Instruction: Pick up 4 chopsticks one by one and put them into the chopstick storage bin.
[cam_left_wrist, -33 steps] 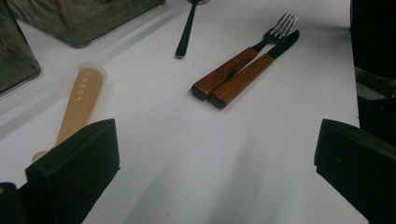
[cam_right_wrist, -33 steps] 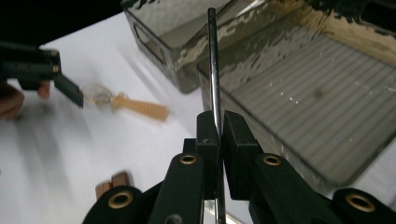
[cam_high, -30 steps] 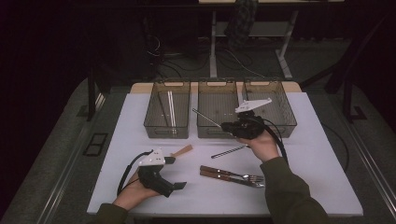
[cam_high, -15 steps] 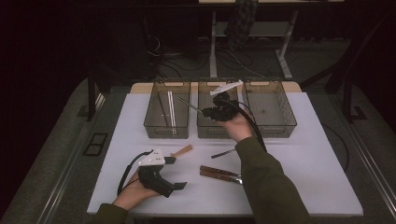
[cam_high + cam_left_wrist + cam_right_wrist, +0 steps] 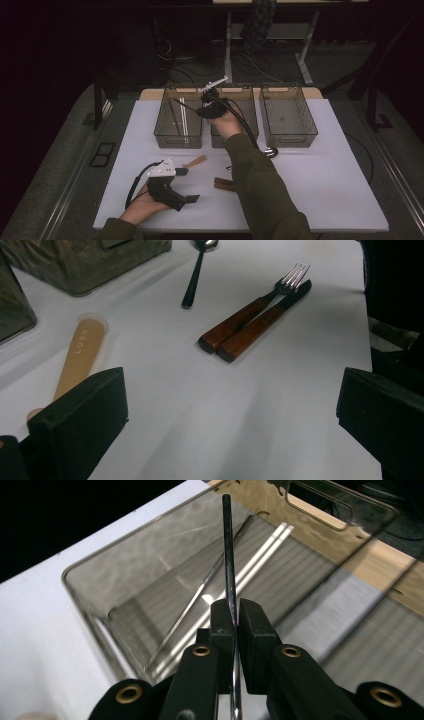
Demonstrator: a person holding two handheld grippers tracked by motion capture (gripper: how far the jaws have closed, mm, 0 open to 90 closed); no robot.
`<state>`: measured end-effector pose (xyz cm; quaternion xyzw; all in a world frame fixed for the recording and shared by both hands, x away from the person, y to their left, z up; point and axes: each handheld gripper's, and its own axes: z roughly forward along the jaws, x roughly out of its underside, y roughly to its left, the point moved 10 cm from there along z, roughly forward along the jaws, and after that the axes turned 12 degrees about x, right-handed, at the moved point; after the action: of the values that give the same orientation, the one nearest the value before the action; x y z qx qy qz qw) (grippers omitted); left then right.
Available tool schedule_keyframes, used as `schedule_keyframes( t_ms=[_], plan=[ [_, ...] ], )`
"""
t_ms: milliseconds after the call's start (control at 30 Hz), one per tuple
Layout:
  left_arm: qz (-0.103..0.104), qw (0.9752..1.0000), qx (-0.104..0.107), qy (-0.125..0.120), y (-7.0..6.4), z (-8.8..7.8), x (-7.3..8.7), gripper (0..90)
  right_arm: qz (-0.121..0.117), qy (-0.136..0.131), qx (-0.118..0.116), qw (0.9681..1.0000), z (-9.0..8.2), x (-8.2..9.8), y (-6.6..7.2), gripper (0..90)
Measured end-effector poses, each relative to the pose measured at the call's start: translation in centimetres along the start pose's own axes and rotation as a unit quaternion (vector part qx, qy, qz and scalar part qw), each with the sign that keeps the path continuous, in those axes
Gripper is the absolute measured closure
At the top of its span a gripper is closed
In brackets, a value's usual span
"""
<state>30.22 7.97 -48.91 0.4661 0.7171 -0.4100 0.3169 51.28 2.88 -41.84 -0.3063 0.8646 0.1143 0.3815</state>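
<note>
Right tool [image 5: 232, 622] is clamped on a thin metal rod [image 5: 228, 555] held above the leftmost clear bin [image 5: 165, 131]; left tool [image 5: 225, 425], jaws apart, rests on the table [image 5: 320, 175].

Right gripper [image 5: 202, 106] outstretched, jaws clamped; left gripper [image 5: 187, 186] low, jaws wide apart.

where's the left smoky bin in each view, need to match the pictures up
High view: the left bin stands first in the back row of three, with the right gripper holding a thin dark utensil over it.
Left gripper view: I cannot tell which bin the smoky wall at the top left is.
Right gripper view: the left bin spreads across the centre, behind the clamped utensil.
Shared landmark: the white table.
</note>
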Motion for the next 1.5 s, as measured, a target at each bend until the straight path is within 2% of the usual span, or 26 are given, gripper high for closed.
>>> schedule_keyframes(
  t_ms=[200,333,467,567,800,967,1067,1200,1500],
  plan=[
    [0.0,1.0,0.002,-0.003,0.0,-0.1,-0.1,0.0,0.011,0.01,0.013,0.9998,2.4,-0.9,0.3,85.0],
    [0.001,1.0,0.003,-0.005,0.0,-0.1,-0.2,0.0,0.022,0.015,0.013,0.9995,3.7,-1.3,0.4,85.0],
    [-0.001,0.9999,0.003,-0.009,0.0,-0.1,-0.3,0.0,0.022,0.023,0.024,0.9992,5.0,-1.8,0.5,85.0],
    [-0.001,0.9999,0.005,-0.009,0.0,-0.1,-0.3,0.0,0.028,0.021,0.025,0.9991,5.5,-2.2,0.9,85.0],
    [0.002,0.9999,0.007,-0.01,-0.1,-0.1,-0.4,0.0,0.021,0.027,0.037,0.9987,6.4,-2.7,1.7,85.0],
    [0.0,0.9999,0.009,-0.01,-0.1,-0.1,-0.4,0.0,0.025,0.025,0.04,0.9986,7.2,-2.8,2.0,84.0],
    [0.0,0.9999,0.009,-0.009,-0.1,-0.1,-0.3,0.0,0.041,0.018,0.037,0.9983,7.2,-2.9,2.0,78.6],
    [0.001,0.9999,0.008,-0.009,-0.1,-0.1,-0.3,0.0,0.043,0.006,0.032,0.9985,6.8,-3.3,2.1,69.0],
    [0.002,1.0,0.007,-0.007,0.0,-0.1,-0.3,0.0,0.03,0.005,0.011,0.9995,4.9,-3.0,2.1,47.8]
  ],
)
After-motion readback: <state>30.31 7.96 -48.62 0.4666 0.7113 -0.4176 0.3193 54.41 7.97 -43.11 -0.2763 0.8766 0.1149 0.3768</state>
